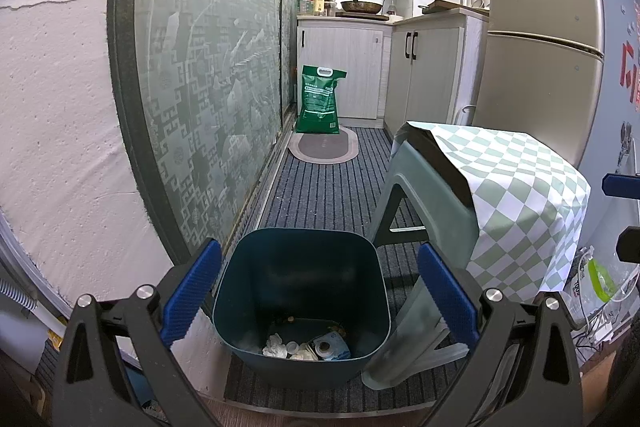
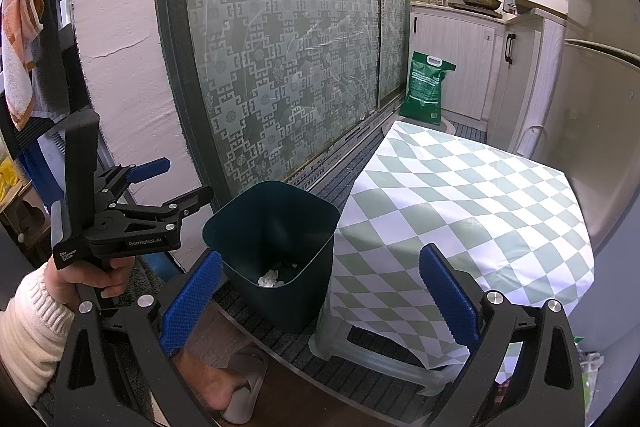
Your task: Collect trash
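A dark teal trash bin (image 1: 302, 311) stands on the striped floor mat beside the sliding glass door. It holds crumpled white tissue (image 1: 275, 347), a small tape roll and other scraps. My left gripper (image 1: 318, 291) is open and empty, held just above the bin's near rim. In the right wrist view the bin (image 2: 276, 251) is left of centre with tissue (image 2: 269, 279) at its bottom. The left gripper (image 2: 168, 183) shows there too, held in a hand, jaws apart. My right gripper (image 2: 320, 299) is open and empty, above the bin and the stool's edge.
A plastic stool (image 1: 436, 227) covered by a green and white checked cloth (image 2: 460, 211) stands right of the bin. The patterned glass door (image 2: 288, 59) is behind. A green sack (image 1: 320, 101), cabinets and a fridge (image 1: 540, 39) lie beyond. A slippered foot (image 2: 236, 391) is near.
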